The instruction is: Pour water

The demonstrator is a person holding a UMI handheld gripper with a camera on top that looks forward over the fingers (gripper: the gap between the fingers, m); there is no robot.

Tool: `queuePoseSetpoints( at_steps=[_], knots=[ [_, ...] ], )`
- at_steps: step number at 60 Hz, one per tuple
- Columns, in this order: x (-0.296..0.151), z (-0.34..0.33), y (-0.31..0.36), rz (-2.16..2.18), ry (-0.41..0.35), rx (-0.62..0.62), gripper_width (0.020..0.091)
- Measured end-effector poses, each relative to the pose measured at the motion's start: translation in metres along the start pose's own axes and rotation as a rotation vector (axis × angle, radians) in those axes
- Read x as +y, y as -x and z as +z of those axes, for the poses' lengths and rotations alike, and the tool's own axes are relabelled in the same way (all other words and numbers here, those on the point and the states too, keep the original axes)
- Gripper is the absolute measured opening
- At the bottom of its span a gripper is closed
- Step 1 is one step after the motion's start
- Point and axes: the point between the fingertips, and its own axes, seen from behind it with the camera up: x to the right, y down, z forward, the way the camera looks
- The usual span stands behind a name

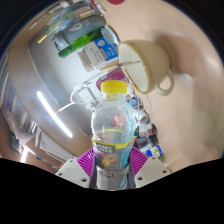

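Gripping a clear plastic bottle with a yellow cap, the gripper is pressing both purple pads against it, below a cream handled cup. Misaligned tilting risks spilling water.

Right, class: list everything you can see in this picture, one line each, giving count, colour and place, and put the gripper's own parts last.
bottle: one, clear with a yellow cap, held tilted between the fingers.
jug: one, cream, with a handle, beyond the bottle.
cartons: a cluster, count unclear, blue, white and green, beside the jug.
table: one, pale, under the jug and cartons.
gripper: one; its pink pads press the bottle from both sides.
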Motion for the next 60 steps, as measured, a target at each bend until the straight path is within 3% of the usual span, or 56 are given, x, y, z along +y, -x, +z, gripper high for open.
queuePoseSetpoints(
  at_steps=[17,36,45,53,56,60],
  knots=[
    [-0.004,-0.003,0.028,0.185,0.018,-0.133,0.0452],
    [-0.003,-0.008,0.008,0.197,0.021,-0.087,0.0453],
    [0.034,-0.008,0.042,-0.028,0.107,-0.084,0.0454],
    [0.07,-0.039,0.115,-0.443,0.182,-0.169,0.045],
    [0.065,-0.054,0.143,-0.603,0.151,-0.2,0.0453],
    [0.043,-0.075,0.178,-0.817,0.043,-0.215,0.0455]
  ],
)
